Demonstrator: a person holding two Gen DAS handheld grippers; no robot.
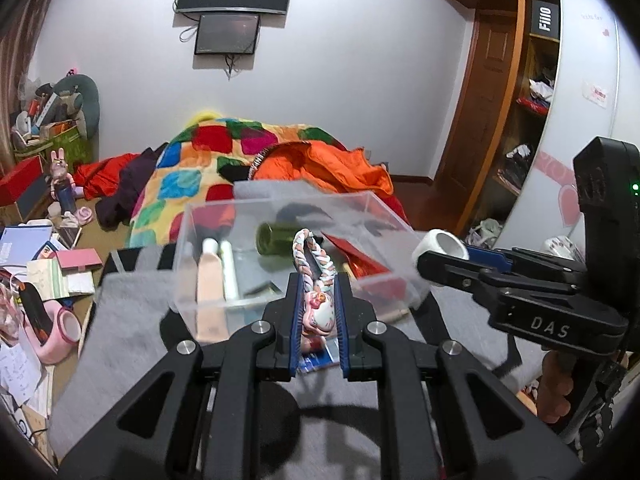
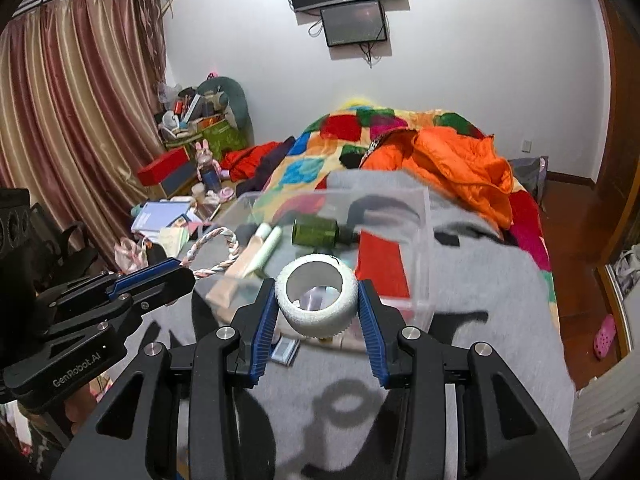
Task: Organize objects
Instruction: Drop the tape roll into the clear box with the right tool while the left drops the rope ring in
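We hold two grippers side by side above a grey cloth (image 2: 500, 292), both angled downward toward a clear plastic box (image 1: 208, 220) that rests on it. Our left gripper (image 1: 318, 312) has its blue pads pressed tight on a small pink-and-white charm (image 1: 320, 314), whose braided pastel cord (image 1: 308, 248) loops up ahead of the fingertips, in front of the box's near wall. Our right gripper (image 2: 318, 304) pinches a white tape roll (image 2: 316, 300) across its width, the hole facing up, just before the box's near edge; its jaws stand partway closed on the roll. In the left wrist view, our right gripper reaches in from the right with the roll at its tip, and a hand (image 1: 554, 384) grips its handle below. Inside the box lie a green bottle (image 2: 316, 232), a beige tube (image 1: 210, 280), a pale tube (image 1: 230, 272) and something red (image 2: 380, 264).
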